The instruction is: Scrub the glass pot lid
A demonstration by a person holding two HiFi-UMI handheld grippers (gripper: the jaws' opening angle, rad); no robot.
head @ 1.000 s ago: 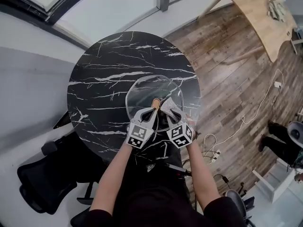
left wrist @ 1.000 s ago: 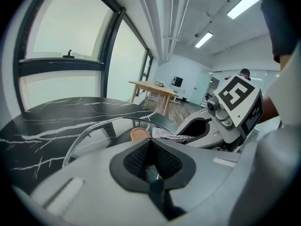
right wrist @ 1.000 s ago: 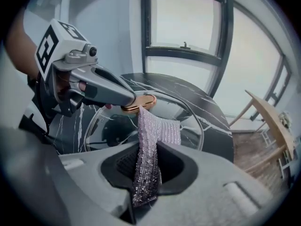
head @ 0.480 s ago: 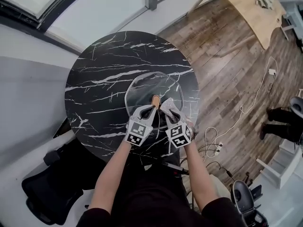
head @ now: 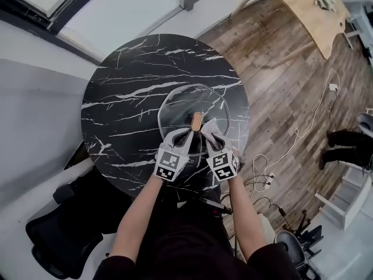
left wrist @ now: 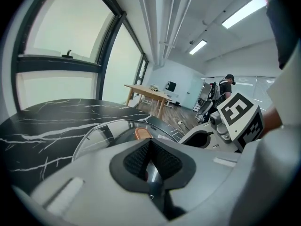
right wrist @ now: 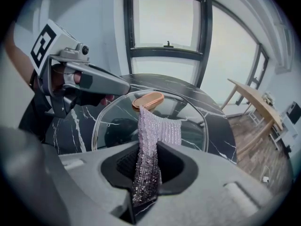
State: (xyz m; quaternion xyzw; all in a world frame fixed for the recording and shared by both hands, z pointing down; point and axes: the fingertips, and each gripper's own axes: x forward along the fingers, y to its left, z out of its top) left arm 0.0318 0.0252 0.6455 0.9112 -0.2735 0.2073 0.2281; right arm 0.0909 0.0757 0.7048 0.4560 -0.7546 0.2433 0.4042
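Note:
The glass pot lid (head: 189, 105) with its tan knob (head: 196, 121) is on the round black marble table (head: 116, 98), near its front edge. My left gripper (head: 184, 135) is shut on the lid's near rim and holds it tilted; the rim's metal band shows between the pads (left wrist: 136, 161). My right gripper (head: 206, 129) is shut on a lilac sparkly scrub cloth (right wrist: 157, 133), which lies against the glass beside the knob (right wrist: 147, 100). In the right gripper view the lid (right wrist: 193, 119) stands up from the table, with the left gripper (right wrist: 123, 86) at its edge.
A black office chair (head: 55, 226) stands at the lower left beside the table. Cables (head: 303, 136) trail over the wood floor on the right. A wooden table (head: 315, 13) is at the far upper right, a window wall (head: 116, 7) behind the marble table.
Both grippers have stayed on the lid's near side. The cloth and the right gripper have shifted slightly toward the knob; the head view has moved a little.

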